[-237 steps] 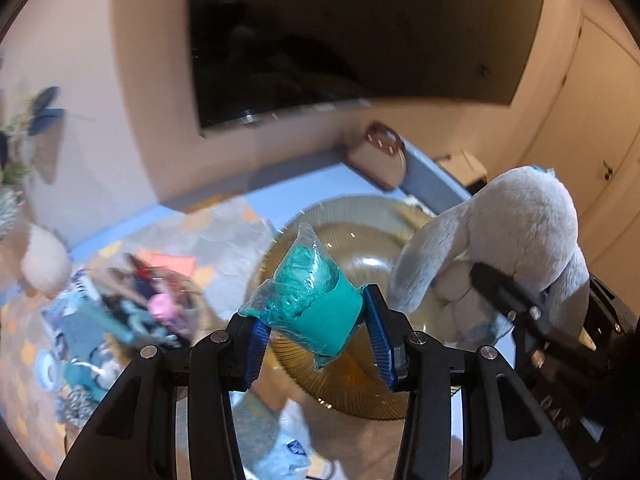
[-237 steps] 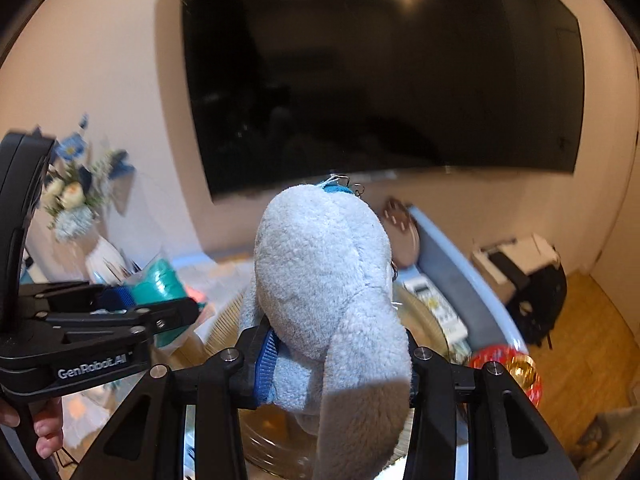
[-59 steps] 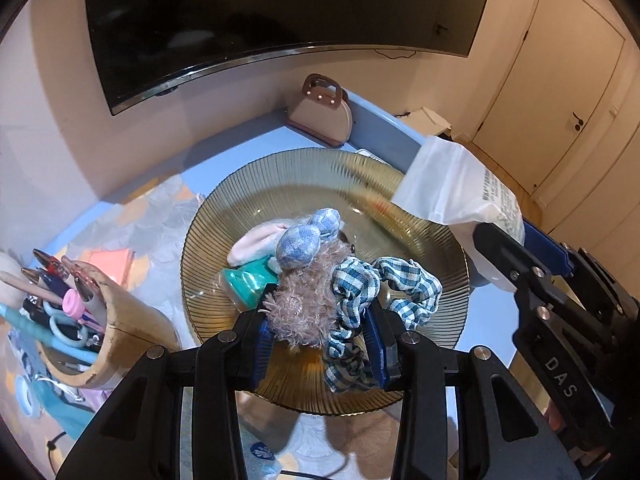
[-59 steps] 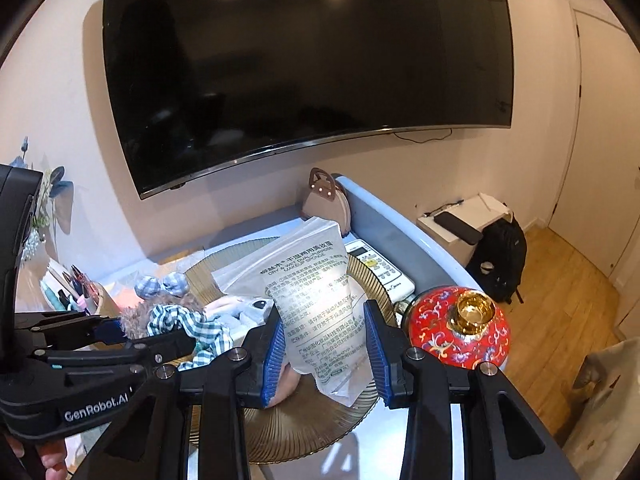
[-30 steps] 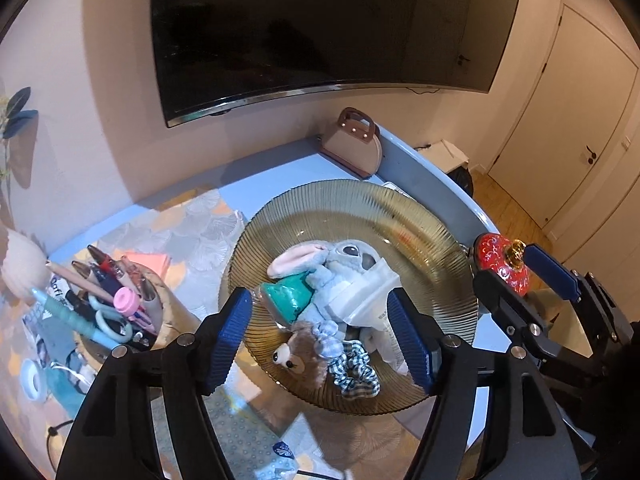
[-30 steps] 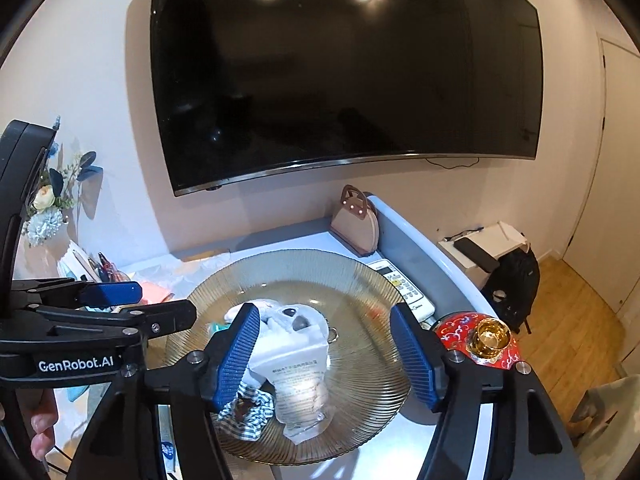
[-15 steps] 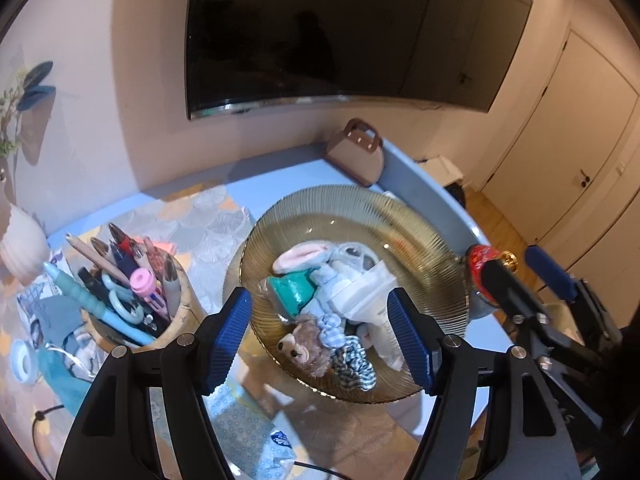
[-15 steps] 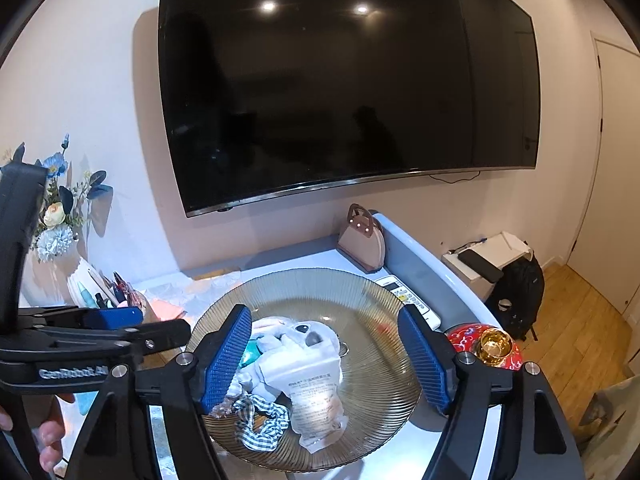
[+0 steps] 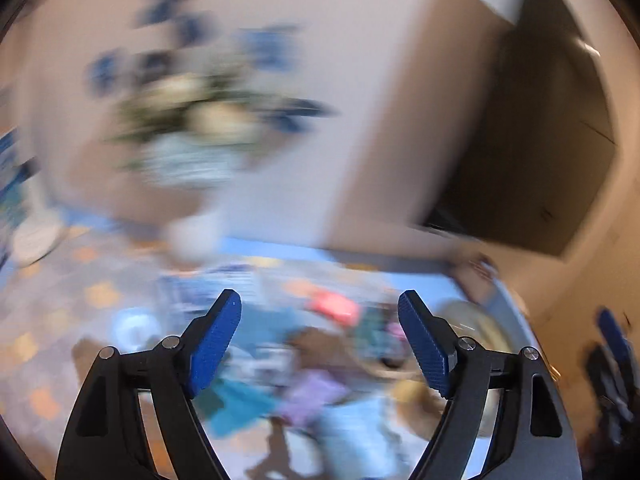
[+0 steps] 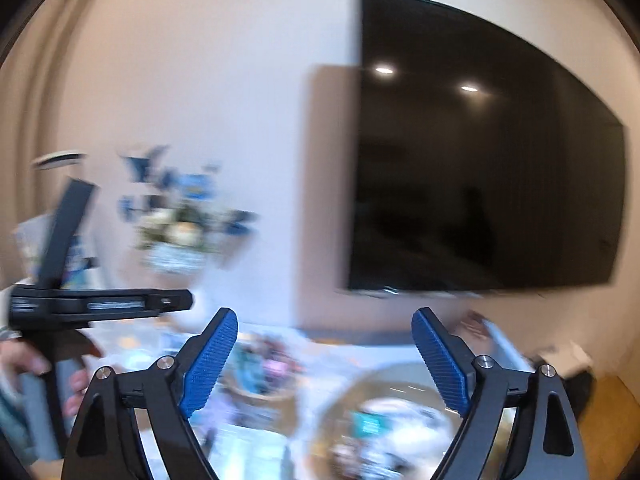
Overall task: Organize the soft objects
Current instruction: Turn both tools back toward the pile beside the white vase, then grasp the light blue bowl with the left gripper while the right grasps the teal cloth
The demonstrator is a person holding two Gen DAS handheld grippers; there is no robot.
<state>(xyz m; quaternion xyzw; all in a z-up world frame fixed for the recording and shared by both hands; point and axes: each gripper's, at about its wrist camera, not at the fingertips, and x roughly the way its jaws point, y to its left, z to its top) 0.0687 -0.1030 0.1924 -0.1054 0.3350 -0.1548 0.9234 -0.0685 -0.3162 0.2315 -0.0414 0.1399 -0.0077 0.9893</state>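
Note:
Both views are heavily blurred by motion. My left gripper [image 9: 320, 314] is open and empty, high above the table, facing its left part. My right gripper [image 10: 325, 334] is open and empty; the left gripper [image 10: 100, 304] shows at its left, held in a hand. The amber glass plate [image 10: 340, 408] lies low in the right wrist view with a blurred pile of soft things [image 10: 384, 432] on it, a teal one among them. In the left wrist view only the plate's edge [image 9: 476, 320] shows at the right.
A vase of blue and white flowers [image 9: 192, 136] stands by the wall, also in the right wrist view [image 10: 180, 236]. A black TV [image 10: 480, 160] hangs on the wall. A wooden holder with pens [image 10: 264, 368] stands left of the plate. Blurred clutter [image 9: 304, 360] covers the blue table.
Both grippers have swung sharply to the left, away from the plate. The plate and its pile have slid to the right and lower edge of both views. Both stay open and empty.

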